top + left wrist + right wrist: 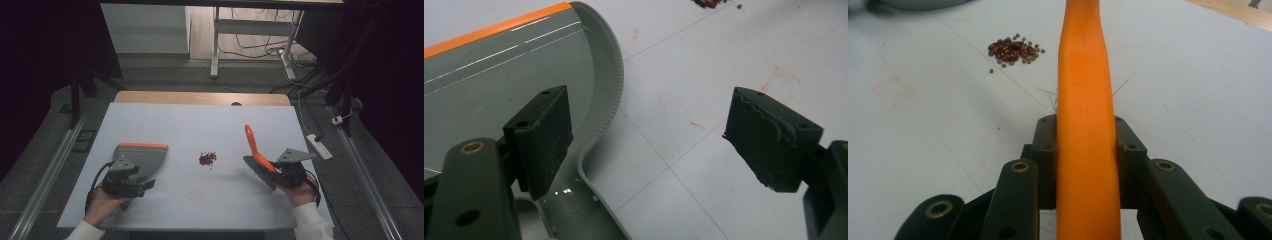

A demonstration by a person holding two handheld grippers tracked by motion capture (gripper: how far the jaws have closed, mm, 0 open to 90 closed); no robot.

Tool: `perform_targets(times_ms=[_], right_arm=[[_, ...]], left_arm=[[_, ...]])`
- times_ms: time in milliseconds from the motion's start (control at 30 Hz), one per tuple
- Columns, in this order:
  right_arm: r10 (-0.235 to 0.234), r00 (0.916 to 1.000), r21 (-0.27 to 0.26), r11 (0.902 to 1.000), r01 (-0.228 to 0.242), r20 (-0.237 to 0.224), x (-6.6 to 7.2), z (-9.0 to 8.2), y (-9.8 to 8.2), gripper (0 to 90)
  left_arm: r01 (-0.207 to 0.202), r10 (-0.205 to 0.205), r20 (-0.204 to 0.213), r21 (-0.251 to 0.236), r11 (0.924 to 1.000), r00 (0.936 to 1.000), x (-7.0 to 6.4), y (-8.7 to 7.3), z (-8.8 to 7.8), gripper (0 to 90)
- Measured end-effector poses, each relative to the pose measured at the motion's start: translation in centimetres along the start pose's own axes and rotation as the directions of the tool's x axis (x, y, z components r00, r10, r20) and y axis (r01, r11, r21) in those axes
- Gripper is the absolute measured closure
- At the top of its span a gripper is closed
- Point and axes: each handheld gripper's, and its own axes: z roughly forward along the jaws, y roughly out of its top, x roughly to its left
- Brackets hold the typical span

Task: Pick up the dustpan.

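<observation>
**Fingers: right pinching brush handle, left spread at dustpan**

Fingers of the right gripper (277,172) are pinching the orange handle (1087,125) of a hand brush (257,155); in the right gripper view we are seeing both black pads pressing on the handle's two sides, with the handle running up the middle of the frame. In the high view we are seeing the brush lifted at a tilt, handle tip pointing up and away from the person, grey bristle head (259,173) low and toward the person's left, just beside the gripper.

Fingers of the left gripper (131,181) are standing spread wide. In the left gripper view we are seeing one pad (543,142) sitting over the grey dustpan (514,75), near its curved toothed edge and the start of its handle, and the other pad (771,137) hanging over bare white tabletop (704,80), well apart from the pan. We cannot tell whether the first pad is touching the pan.

We are noting the dustpan lying flat on the tabletop's left part, orange lip (143,145) on the far side. A small heap of dark red beans (207,159) with a few greenish ones is lying near the tabletop's middle, between dustpan and brush, apart from both. A white power strip (319,146) is lying off the tabletop's right edge.
</observation>
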Motion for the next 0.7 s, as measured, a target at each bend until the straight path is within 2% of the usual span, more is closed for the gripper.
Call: perform_targets(times_ms=[233, 700], right_arm=[[0.004, 1.0000, 0.014, 0.9999, -0.004, 0.006, 0.07, 0.06, -0.13, 69.9], [-0.005, 0.9999, 0.009, 0.9999, 0.005, 0.012, 0.42, 0.05, 0.02, 69.9]], left_arm=[[0.004, -0.005, 0.007, 0.011, 0.9999, 1.0000, -0.16, 0.15, -0.02, 19.0], [-0.009, 0.009, 0.005, 0.050, 0.9987, 0.9999, -0.56, 0.47, -0.09, 18.4]])
